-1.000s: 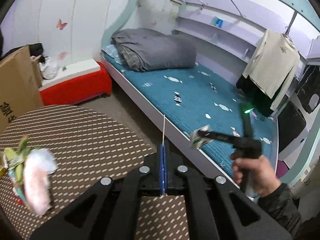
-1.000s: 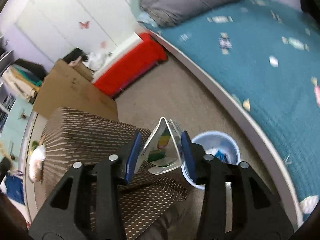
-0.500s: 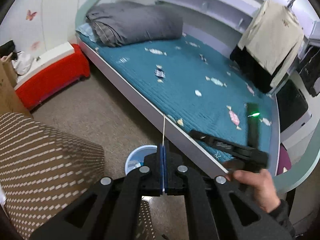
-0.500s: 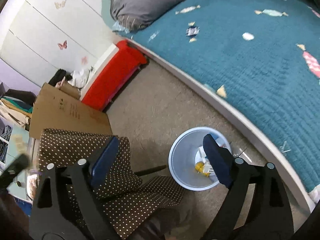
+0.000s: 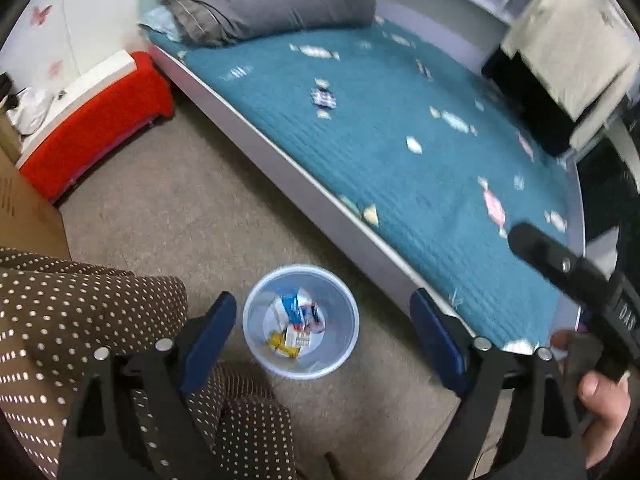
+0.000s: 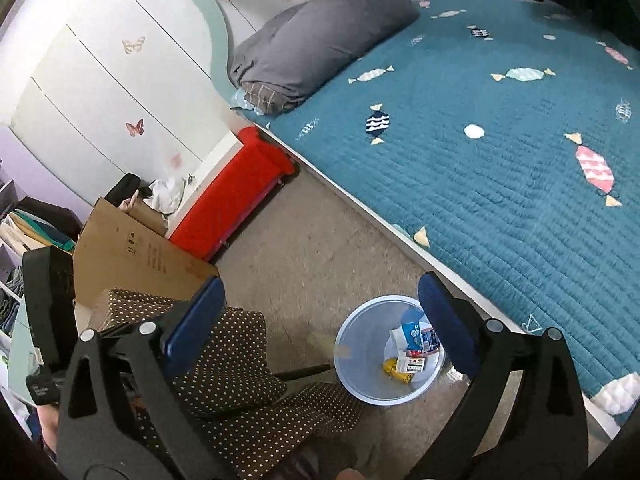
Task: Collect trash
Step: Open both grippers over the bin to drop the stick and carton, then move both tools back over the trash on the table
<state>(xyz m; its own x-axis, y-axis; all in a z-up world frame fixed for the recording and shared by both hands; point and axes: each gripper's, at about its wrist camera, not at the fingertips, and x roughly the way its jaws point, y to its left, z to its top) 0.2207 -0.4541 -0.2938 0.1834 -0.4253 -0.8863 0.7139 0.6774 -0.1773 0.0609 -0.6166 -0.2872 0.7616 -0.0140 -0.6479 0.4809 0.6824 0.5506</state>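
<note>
A pale blue trash bin [image 5: 343, 345] [image 6: 357, 376] stands on the carpet between the table and the bed. Inside it lie several packets [image 5: 298, 320] [image 6: 414, 344], white, blue and yellow. My left gripper [image 5: 324, 330] hangs over the bin, pointing steeply down. Its jaws are opening and nothing is between its blue pads [image 5: 212, 326]. My right gripper [image 6: 320, 306] is just left of the bin and higher. Its jaws are opening wide and hold nothing. The right gripper's black body [image 5: 580, 280] and a hand [image 5: 602, 394] show at the left wrist view's right edge.
A brown dotted tablecloth [image 5: 80, 320] [image 6: 236, 364] hangs just left of the bin. The bed with a teal quilt [image 5: 400, 140] [image 6: 500, 160] runs along the bin's right. Further back stand a red bench [image 5: 92, 120] [image 6: 236, 200] and a cardboard box [image 6: 132, 256].
The left gripper swung from the table to above the bin and opened; the thin stick it held is gone. The right gripper let go of its folded packet and spread wide.
</note>
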